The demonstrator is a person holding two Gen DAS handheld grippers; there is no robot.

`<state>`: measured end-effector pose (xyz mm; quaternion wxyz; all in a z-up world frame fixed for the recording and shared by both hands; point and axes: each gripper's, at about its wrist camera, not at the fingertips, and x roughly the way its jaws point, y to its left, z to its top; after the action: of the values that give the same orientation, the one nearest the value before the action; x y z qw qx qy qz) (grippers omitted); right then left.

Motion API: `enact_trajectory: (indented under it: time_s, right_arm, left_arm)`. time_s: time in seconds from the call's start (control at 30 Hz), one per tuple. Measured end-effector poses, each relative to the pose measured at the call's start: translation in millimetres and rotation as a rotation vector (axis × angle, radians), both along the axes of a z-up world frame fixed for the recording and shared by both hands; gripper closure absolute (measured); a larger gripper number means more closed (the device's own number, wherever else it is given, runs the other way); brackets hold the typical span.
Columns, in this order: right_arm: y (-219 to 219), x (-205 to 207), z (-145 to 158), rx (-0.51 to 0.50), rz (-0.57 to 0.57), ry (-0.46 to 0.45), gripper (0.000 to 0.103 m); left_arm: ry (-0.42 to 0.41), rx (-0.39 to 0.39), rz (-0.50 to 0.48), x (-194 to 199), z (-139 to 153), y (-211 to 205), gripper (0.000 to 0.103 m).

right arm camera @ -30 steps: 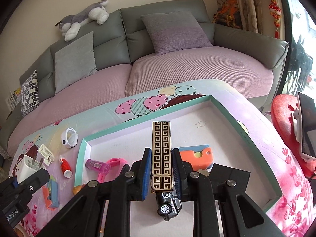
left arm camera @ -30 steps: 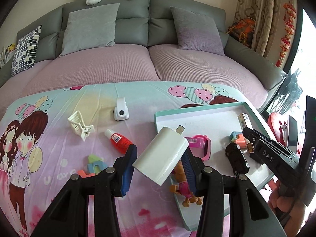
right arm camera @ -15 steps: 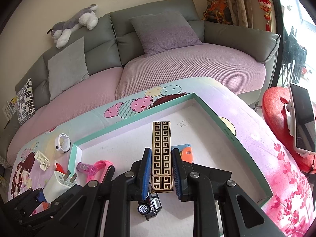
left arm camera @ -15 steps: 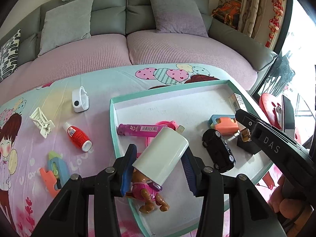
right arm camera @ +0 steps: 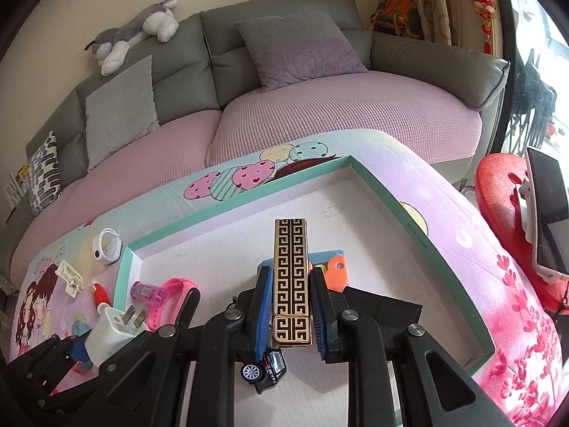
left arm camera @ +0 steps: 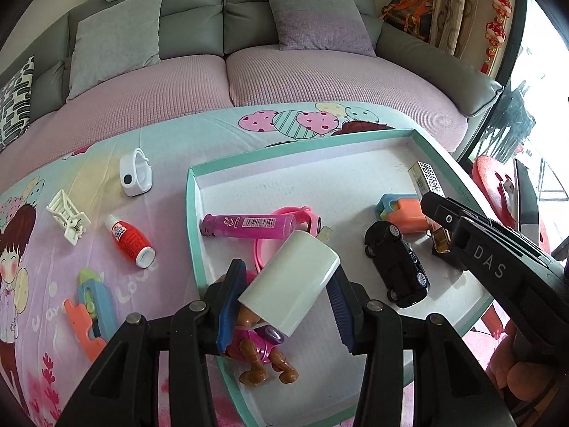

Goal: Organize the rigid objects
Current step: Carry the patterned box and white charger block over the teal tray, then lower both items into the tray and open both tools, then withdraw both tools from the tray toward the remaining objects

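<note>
My left gripper [left arm camera: 284,302] is shut on a white plug charger [left arm camera: 290,281], held over the near left corner of the teal-rimmed tray [left arm camera: 190,213]. Under it lies a toy dog figure [left arm camera: 256,352]. My right gripper [right arm camera: 290,302] is shut on a slim gold box with a black key pattern [right arm camera: 291,277], over the tray [right arm camera: 419,224]. In the tray lie a pink tube [left arm camera: 245,226], a pink band [left arm camera: 281,213], a black toy car [left arm camera: 398,263] and an orange and blue block [left arm camera: 403,210].
On the cartoon cloth left of the tray lie a white watch-like holder [left arm camera: 133,172], a white clip [left arm camera: 67,215], a red bottle [left arm camera: 129,240] and a blue-orange toy [left arm camera: 89,306]. A sofa [left arm camera: 284,71] stands behind. At the right, a red stool [right arm camera: 508,192] holds a phone.
My left gripper has carried the charger rightward and down, from over the cloth to over the tray's near left corner. The right gripper and its box have stayed nearly still.
</note>
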<state>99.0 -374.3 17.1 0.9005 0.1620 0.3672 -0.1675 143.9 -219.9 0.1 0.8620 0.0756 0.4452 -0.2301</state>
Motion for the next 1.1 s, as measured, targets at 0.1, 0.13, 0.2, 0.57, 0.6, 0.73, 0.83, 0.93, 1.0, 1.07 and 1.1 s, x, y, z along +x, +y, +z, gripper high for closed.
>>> enact_trajectory:
  time_s: [0.1, 0.13, 0.2, 0.57, 0.6, 0.73, 0.83, 0.93, 1.0, 1.07, 1.1]
  right_arm:
    - [1, 0, 0, -0.018, -0.004, 0.012, 0.080]
    - [1, 0, 0, -0.014, -0.001, 0.008, 0.080]
    - [2, -1, 3, -0.005, 0.007, -0.007, 0.080]
    - [9, -5, 18, -0.042, 0.026, -0.051, 0.080]
    - [10, -5, 18, -0.045, 0.027, -0.051, 0.080]
    - [13, -1, 16, -0.073, 0.024, -0.023, 0.077]
    - [15, 1, 14, -0.093, 0.018, -0.006, 0.064]
    - [15, 2, 15, -0.090, 0.018, -0.009, 0.063]
    - [18, 3, 15, -0.097, 0.021, -0.008, 0.051]
    - [21, 4, 15, -0.103, 0.031, -0.010, 0.045]
    - [23, 5, 16, -0.106, 0.035, -0.010, 0.044]
  left_arm:
    - [0.003, -0.012, -0.004, 0, 2, 0, 0.054]
    - [-0.003, -0.008, -0.002, 0, 3, 0, 0.054]
    - [-0.012, -0.003, 0.001, -1, 6, 1, 0.053]
    - [-0.063, -0.038, 0.071, 3, 28, 27, 0.041]
    - [-0.071, -0.039, 0.083, 3, 30, 31, 0.040]
    - [-0.097, -0.032, 0.152, 8, 35, 49, 0.034]
    - [-0.097, -0.037, 0.221, 14, 33, 65, 0.033]
    - [-0.094, -0.029, 0.282, 19, 30, 79, 0.022]
    - [-0.094, -0.014, 0.319, 21, 26, 86, 0.010]
    - [-0.087, -0.005, 0.347, 22, 22, 92, 0.010]
    - [-0.081, 0.001, 0.362, 23, 20, 95, 0.010]
